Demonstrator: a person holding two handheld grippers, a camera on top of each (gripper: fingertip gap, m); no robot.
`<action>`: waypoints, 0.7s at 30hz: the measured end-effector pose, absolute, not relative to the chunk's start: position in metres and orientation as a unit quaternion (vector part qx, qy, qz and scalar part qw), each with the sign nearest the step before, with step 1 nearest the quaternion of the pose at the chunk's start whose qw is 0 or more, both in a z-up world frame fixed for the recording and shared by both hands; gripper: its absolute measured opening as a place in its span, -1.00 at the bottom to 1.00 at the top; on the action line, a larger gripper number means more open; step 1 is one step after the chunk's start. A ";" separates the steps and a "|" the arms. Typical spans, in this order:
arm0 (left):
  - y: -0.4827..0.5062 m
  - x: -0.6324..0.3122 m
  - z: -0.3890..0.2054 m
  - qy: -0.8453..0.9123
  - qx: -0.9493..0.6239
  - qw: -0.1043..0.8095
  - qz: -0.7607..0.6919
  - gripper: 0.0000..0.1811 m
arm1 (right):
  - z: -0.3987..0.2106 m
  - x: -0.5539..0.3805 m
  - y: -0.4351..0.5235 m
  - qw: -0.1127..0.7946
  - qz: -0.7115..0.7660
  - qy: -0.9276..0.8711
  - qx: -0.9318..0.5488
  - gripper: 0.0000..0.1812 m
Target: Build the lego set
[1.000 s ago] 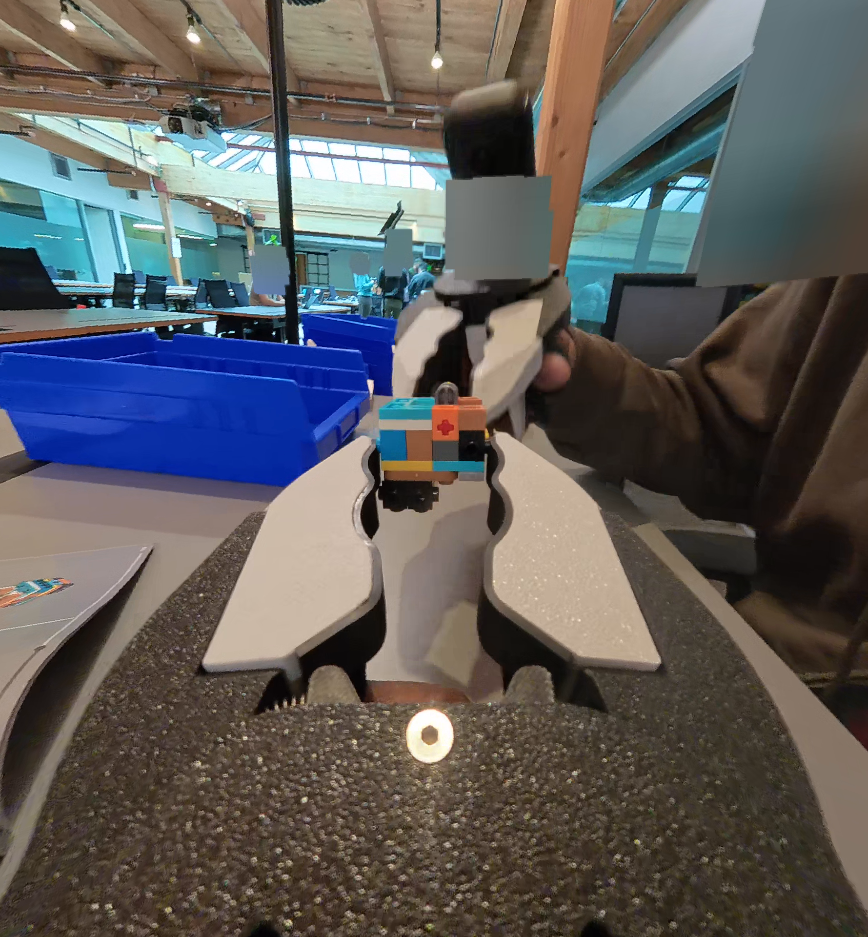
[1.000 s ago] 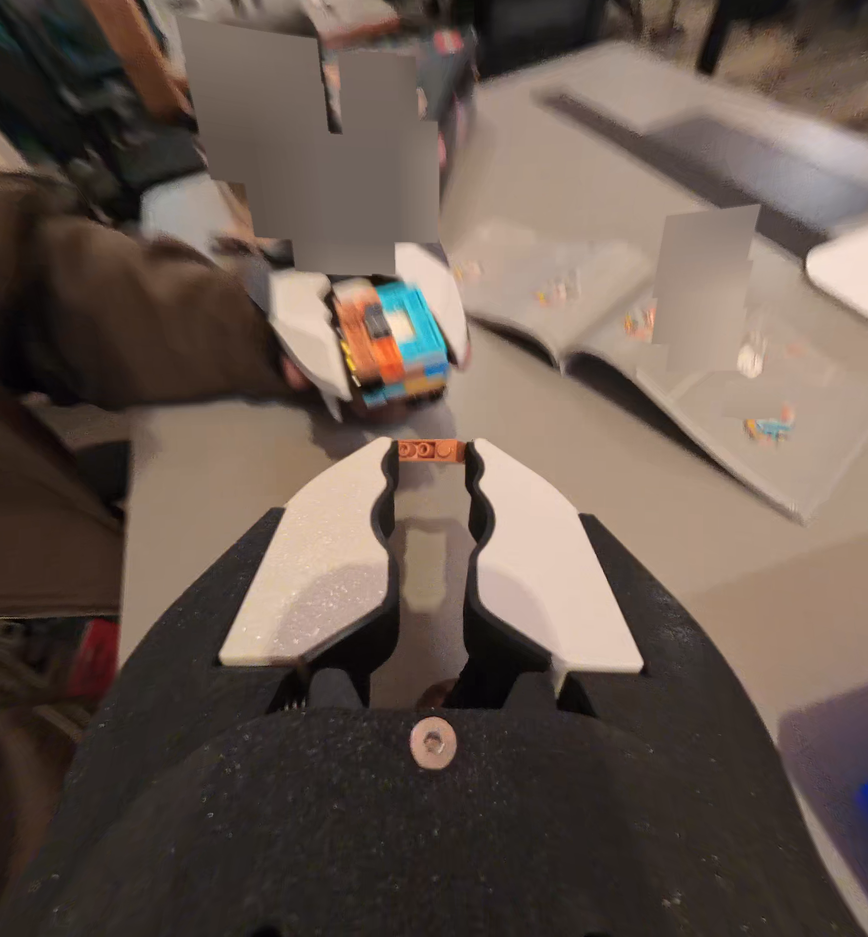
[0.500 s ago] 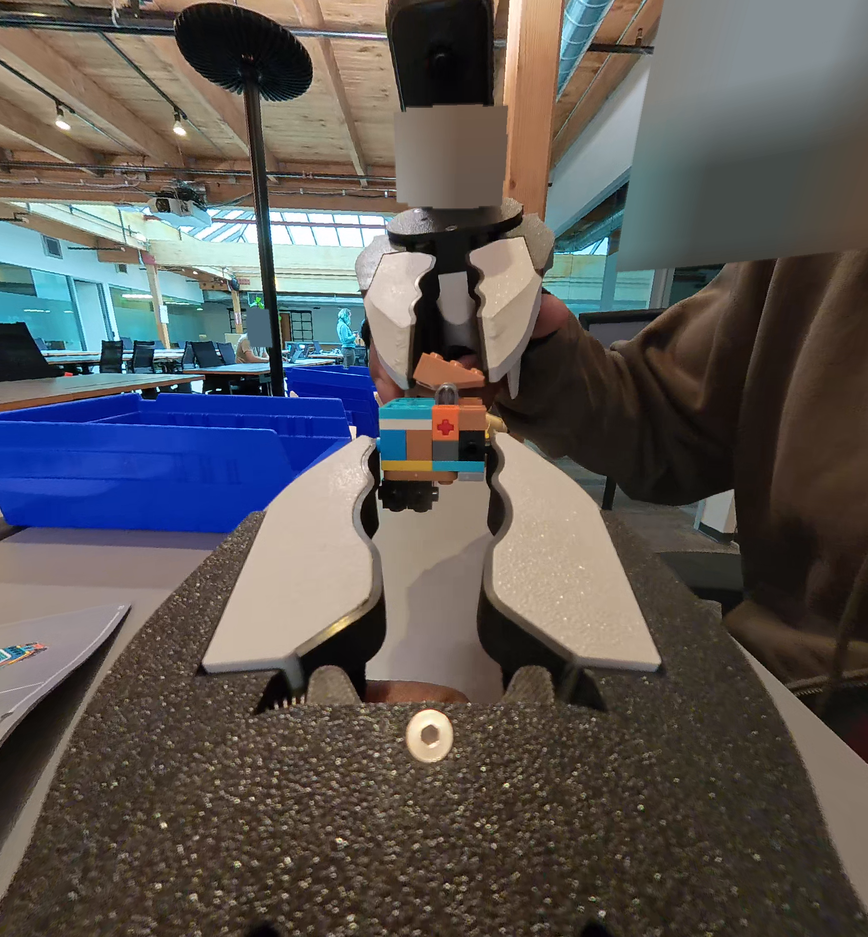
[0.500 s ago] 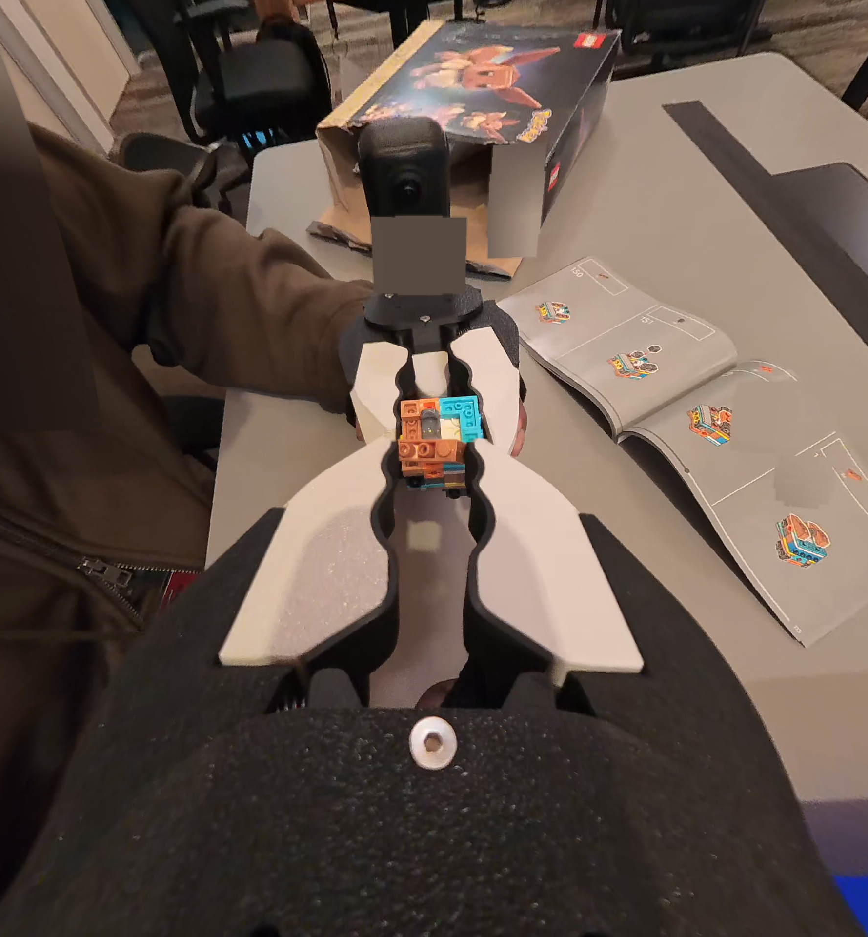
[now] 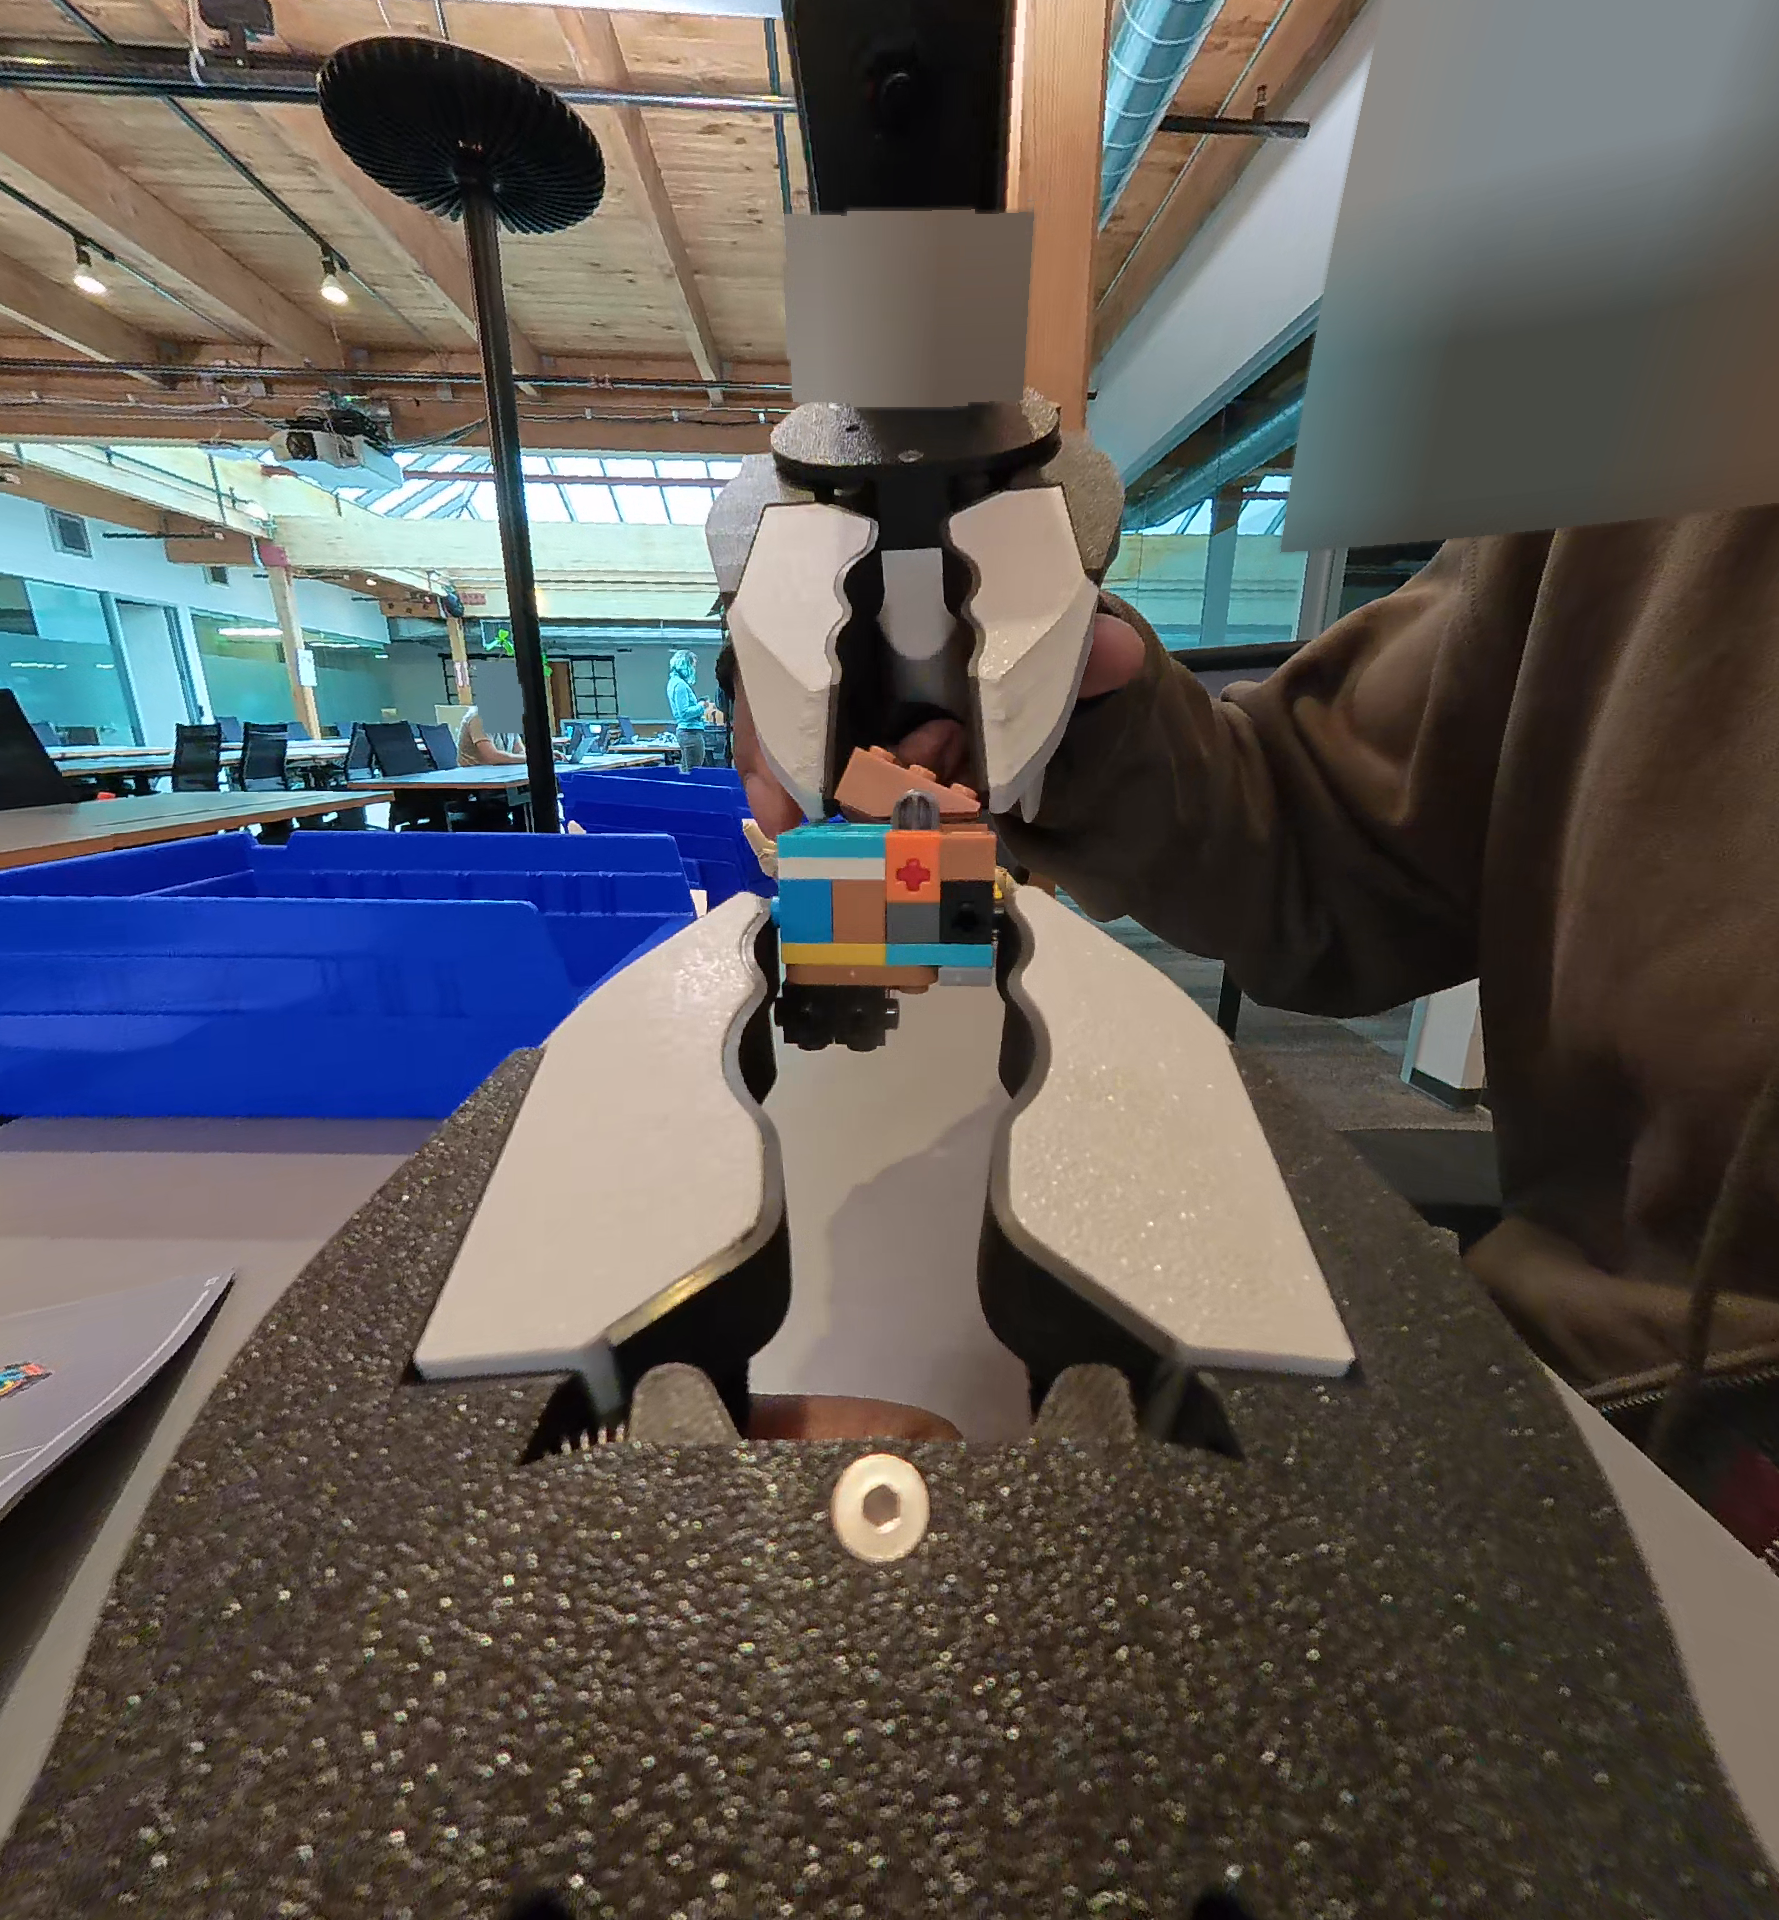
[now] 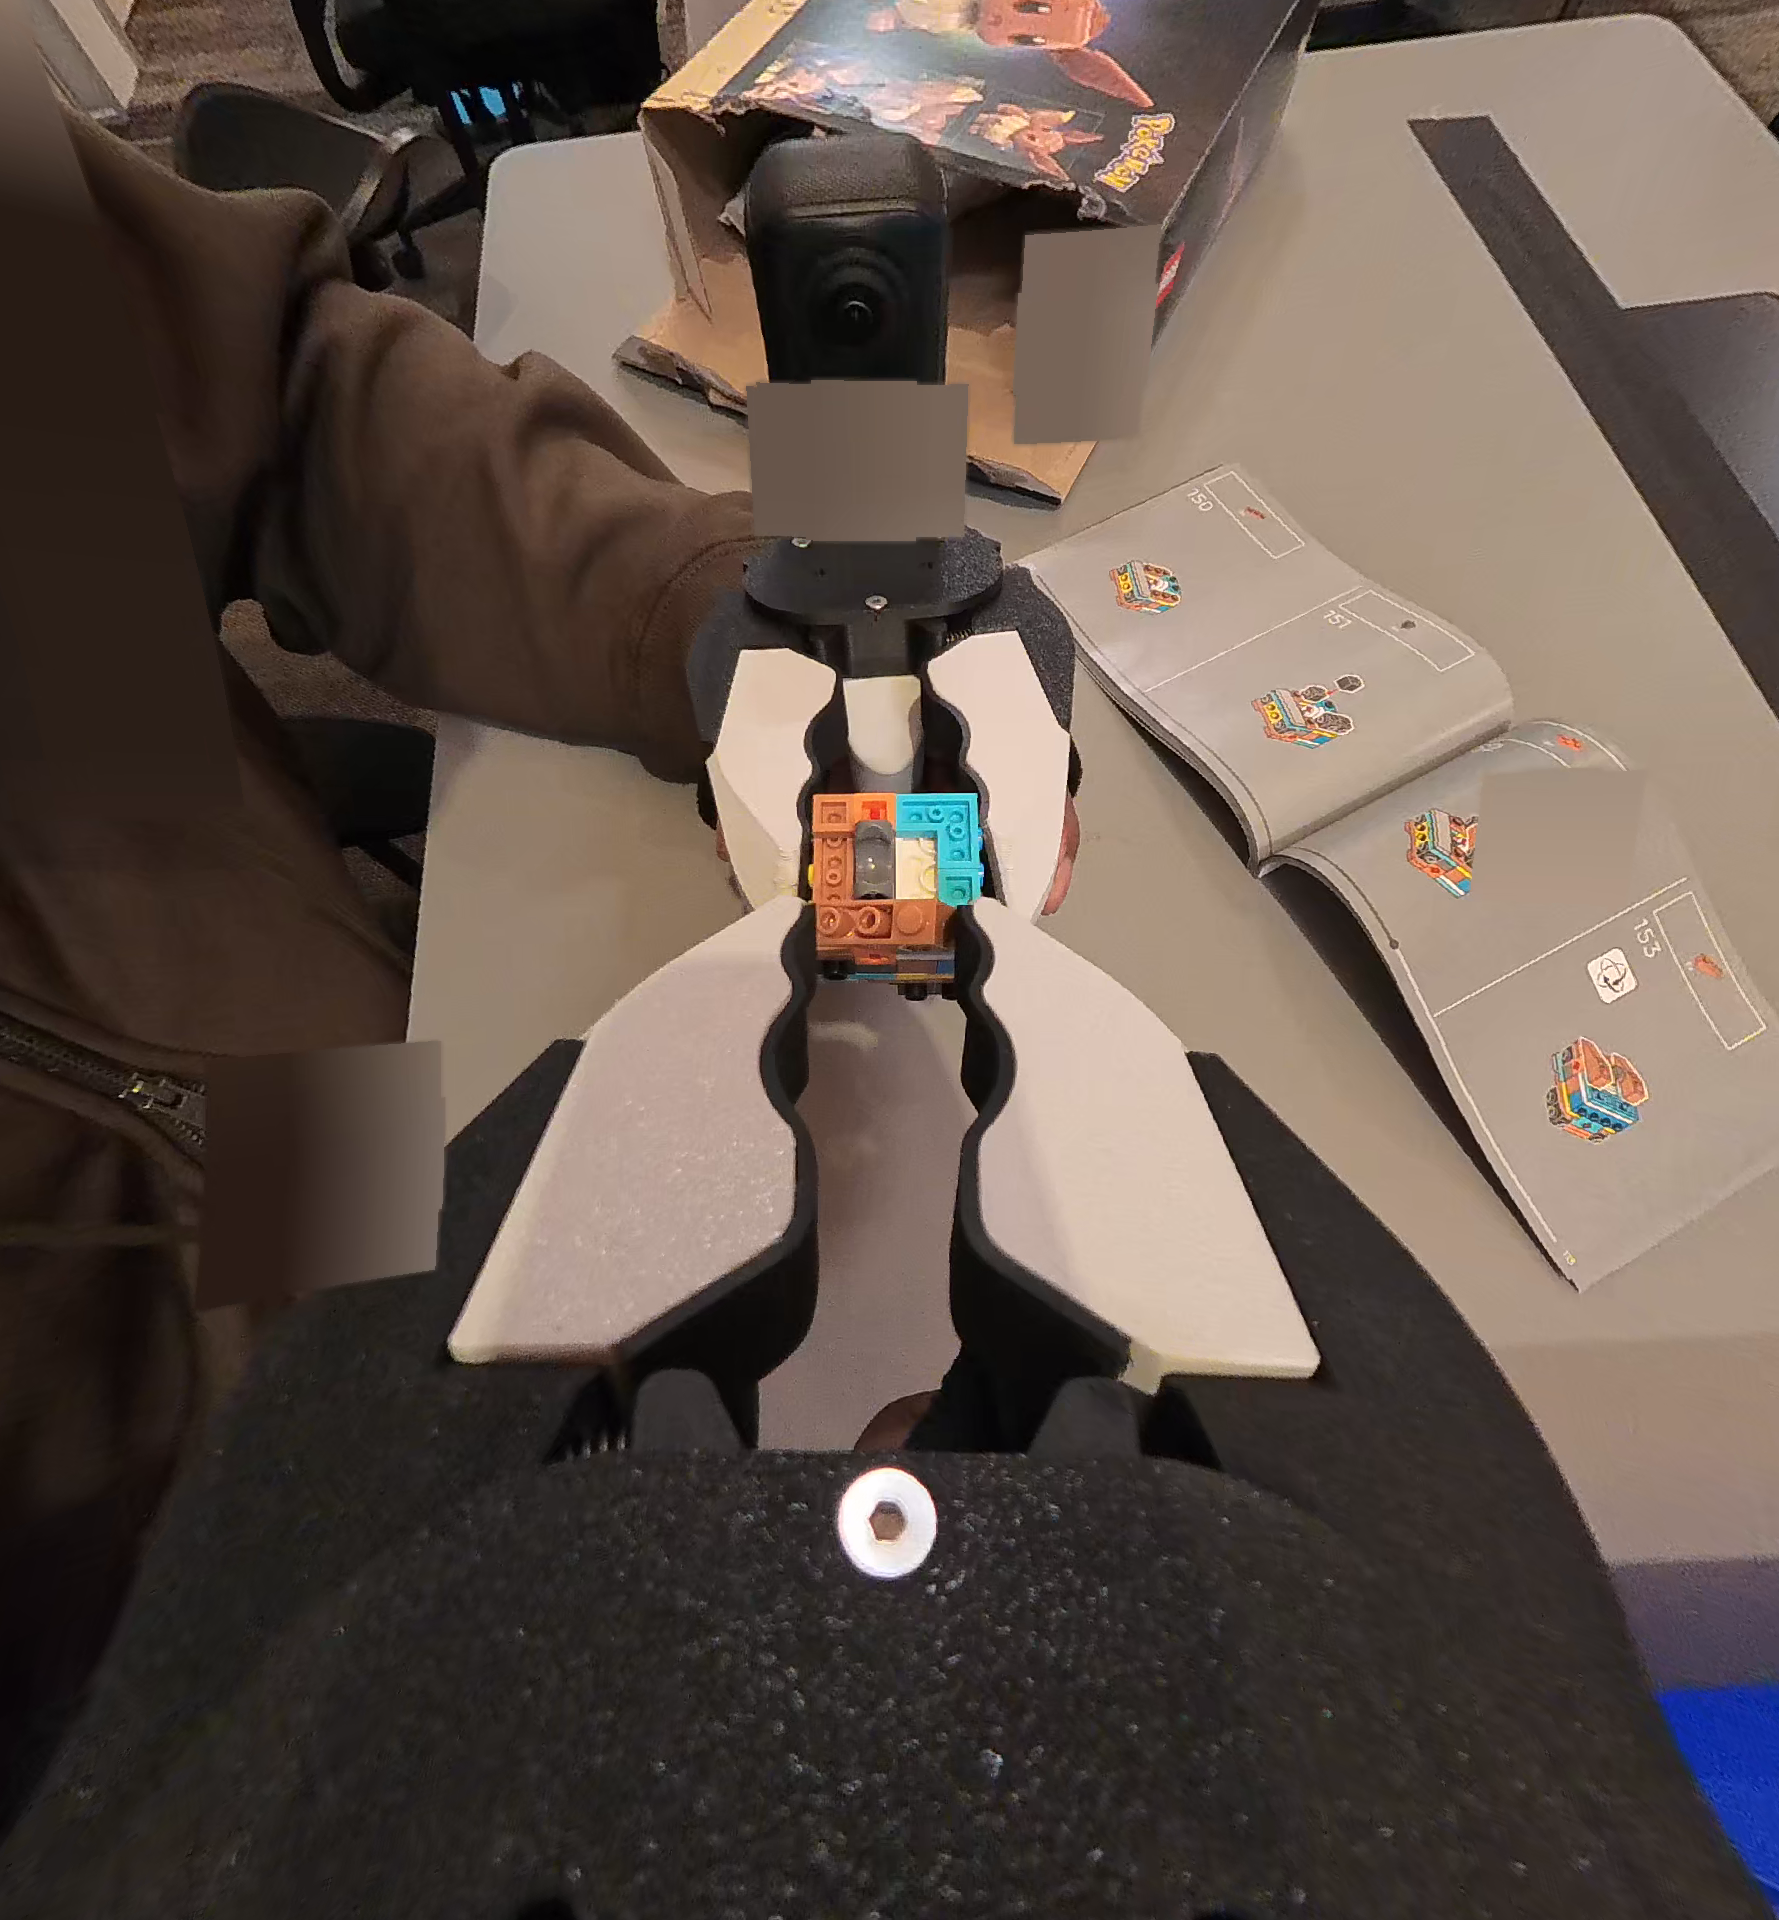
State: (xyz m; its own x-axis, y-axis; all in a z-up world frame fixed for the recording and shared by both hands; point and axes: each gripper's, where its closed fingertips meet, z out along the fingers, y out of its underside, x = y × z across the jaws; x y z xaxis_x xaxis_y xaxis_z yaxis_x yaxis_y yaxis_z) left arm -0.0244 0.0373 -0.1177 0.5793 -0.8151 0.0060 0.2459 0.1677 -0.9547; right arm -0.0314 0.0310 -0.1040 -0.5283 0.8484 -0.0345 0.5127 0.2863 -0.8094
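Two grippers meet over a grey table point(image 6: 1384, 343)

The multicoloured brick model point(image 5: 885, 914) sits between the left gripper point(image 5: 885, 935) fingers; the right gripper point(image 5: 906, 800) hangs above it, an orange brick point(image 5: 890, 779) between. An open instruction booklet point(image 6: 1384, 831) lies right, a torn cardboard box point(image 6: 968, 94) behind.

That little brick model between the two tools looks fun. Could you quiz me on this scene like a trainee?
1. True or false: the left gripper clamps the brick model.
2. What does the right gripper hold over the model? A) orange piece B) wheel C) nothing
3. What lies open on the table beside the grippers?

Key: 1 true. 2 A, the orange piece. 3 the instruction booklet.
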 end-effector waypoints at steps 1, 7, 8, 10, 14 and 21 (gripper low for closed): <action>0.037 -0.024 -0.118 0.270 -0.527 0.715 -0.372 -0.55 | -0.104 -0.031 0.031 0.207 0.405 -0.775 -0.439 -0.73; 0.036 -0.024 -0.116 0.270 -0.523 0.716 -0.374 -0.55 | -0.104 -0.032 0.032 0.213 0.406 -0.775 -0.435 -0.73; 0.036 -0.024 -0.116 0.270 -0.523 0.716 -0.375 -0.55 | -0.104 -0.032 0.032 0.214 0.407 -0.775 -0.433 -0.73; 0.035 -0.024 -0.115 0.268 -0.521 0.717 -0.378 -0.55 | -0.102 -0.032 0.032 0.216 0.412 -0.774 -0.429 -0.73; 0.035 -0.024 -0.114 0.267 -0.517 0.718 -0.380 -0.55 | -0.097 -0.032 0.029 0.221 0.431 -0.769 -0.416 -0.73; 0.033 -0.026 -0.109 0.261 -0.508 0.723 -0.389 -0.55 | -0.066 -0.026 0.016 0.223 0.567 -0.706 -0.360 -0.73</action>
State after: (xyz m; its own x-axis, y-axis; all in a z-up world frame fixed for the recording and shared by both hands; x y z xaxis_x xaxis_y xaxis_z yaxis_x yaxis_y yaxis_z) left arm -0.0260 0.0326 -0.1094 0.5616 -0.8272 0.0185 0.2971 0.1807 -0.9376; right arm -0.0256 0.0160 -0.0662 -0.6410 0.7618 -0.0940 0.2565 0.0972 -0.9616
